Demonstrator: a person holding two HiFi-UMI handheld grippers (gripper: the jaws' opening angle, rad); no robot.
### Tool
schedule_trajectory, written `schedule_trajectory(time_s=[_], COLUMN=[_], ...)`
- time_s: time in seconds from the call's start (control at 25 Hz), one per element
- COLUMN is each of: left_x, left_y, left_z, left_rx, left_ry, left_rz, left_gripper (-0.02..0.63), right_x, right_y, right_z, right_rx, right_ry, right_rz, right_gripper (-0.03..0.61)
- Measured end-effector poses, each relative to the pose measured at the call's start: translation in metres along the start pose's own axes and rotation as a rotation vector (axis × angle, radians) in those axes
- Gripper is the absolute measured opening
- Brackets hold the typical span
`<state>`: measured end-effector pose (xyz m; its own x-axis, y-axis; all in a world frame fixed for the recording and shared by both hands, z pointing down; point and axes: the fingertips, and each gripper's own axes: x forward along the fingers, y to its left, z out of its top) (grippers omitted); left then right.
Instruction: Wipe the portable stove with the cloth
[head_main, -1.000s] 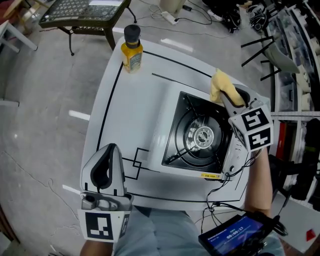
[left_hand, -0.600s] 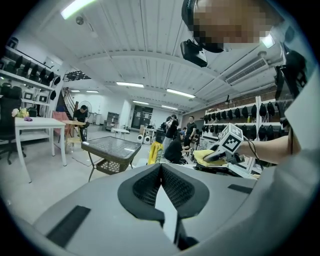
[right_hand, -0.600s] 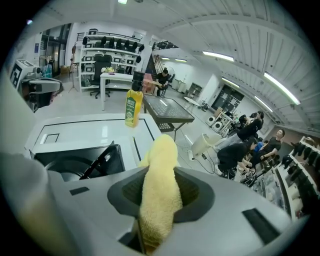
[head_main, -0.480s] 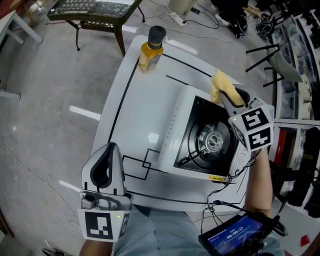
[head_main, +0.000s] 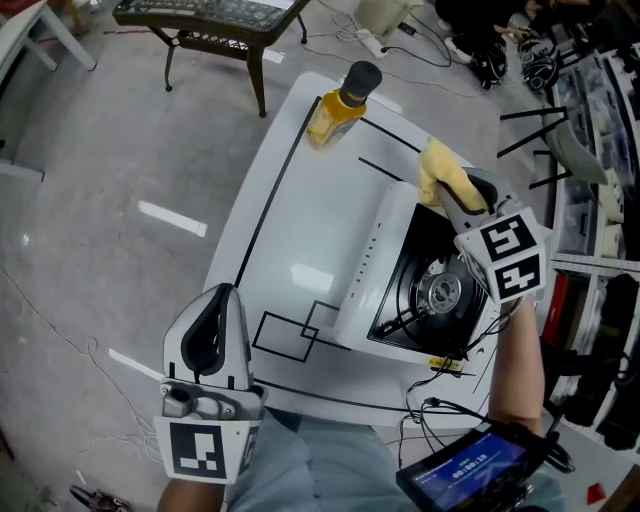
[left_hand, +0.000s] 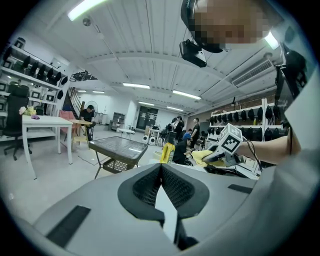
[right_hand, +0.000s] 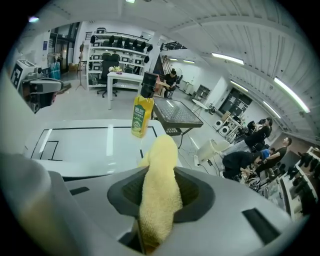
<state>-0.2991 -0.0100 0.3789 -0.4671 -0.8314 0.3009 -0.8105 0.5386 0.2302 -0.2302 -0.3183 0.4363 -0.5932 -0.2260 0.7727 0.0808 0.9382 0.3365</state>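
Portable stove (head_main: 372, 262), white-bodied with a black top and a round metal burner (head_main: 441, 292) in its middle, sits on the right side of a white desk (head_main: 290, 200), close to the desk's right edge as seen from my head camera. Black lines are marked on the desk, with small rectangles just beside the stove's near left corner. My right hand-held gripper (head_main: 452, 198) is clamped on a yellow cloth (head_main: 437, 172) and hangs over the stove's far corner. The cloth fills the gap between the jaws, and its free end pokes out past them, toward the far side of the desk. I cannot tell whether the cloth touches the stove. In the right gripper view the cloth (right_hand: 159, 190) rises as a fuzzy yellow roll between the dark pads. Beyond it stands a yellow bottle (right_hand: 141, 112) with a black cap, upright near the far edge of the desk and well apart from the stove. My left hand-held gripper (left_hand: 161, 172) has its jaws together with nothing between them. In the head view it is off the desk's near left corner, close to my body and well apart from the stove. A lit tablet screen (head_main: 470, 475) shows below my right forearm. A dark table (head_main: 200, 15) stands on the grey floor beyond the desk.
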Motion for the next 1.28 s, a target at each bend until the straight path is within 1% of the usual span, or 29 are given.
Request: schedule_trajectory(time_s=[0.24,0.44,0.6,0.64,0.76,0.8,1.08,1.28], left_x=[-0.006,-0.014,-0.016,-0.017,-0.026,-0.027,-0.025,-0.022], left_y=[0.023,0.043,0.061,0.065,0.077,0.082,0.099,0.105], left_z=[0.004,0.011,0.031,0.03,0.007,0.002,-0.014,-0.019], left_rx=[-0.025,-0.041,-0.039,-0.044,-0.075,-0.082,-0.118,-0.134], left_ry=[-0.006,-0.028,-0.105,-0.103,-0.037,-0.027,-0.011,-0.003], left_rz=[0.029,0.052,0.063,0.072,0.105,0.11,0.12,0.106], left_gripper=[0.017,0.018,0.018,0.018,0.018,0.018,0.017,0.018], right_x=[0.011,0.017,0.028,0.033,0.048,0.052,0.07,0.074], right_y=[0.014,0.026,0.037,0.042,0.057,0.061,0.073,0.083], right_z=[0.03,0.06,0.078,0.08,0.075,0.073,0.06,0.057], right_rx=[-0.049,-0.103,-0.142,-0.159,-0.223,-0.241,-0.332,-0.476], right_ry=[-0.004,-0.011,0.0,0.009,0.055,0.071,0.156,0.24], right_rz=[0.025,0.045,0.065,0.075,0.098,0.099,0.102,0.102], right_gripper=[0.126,0.127,0.127,0.126,0.126,0.126,0.126,0.126])
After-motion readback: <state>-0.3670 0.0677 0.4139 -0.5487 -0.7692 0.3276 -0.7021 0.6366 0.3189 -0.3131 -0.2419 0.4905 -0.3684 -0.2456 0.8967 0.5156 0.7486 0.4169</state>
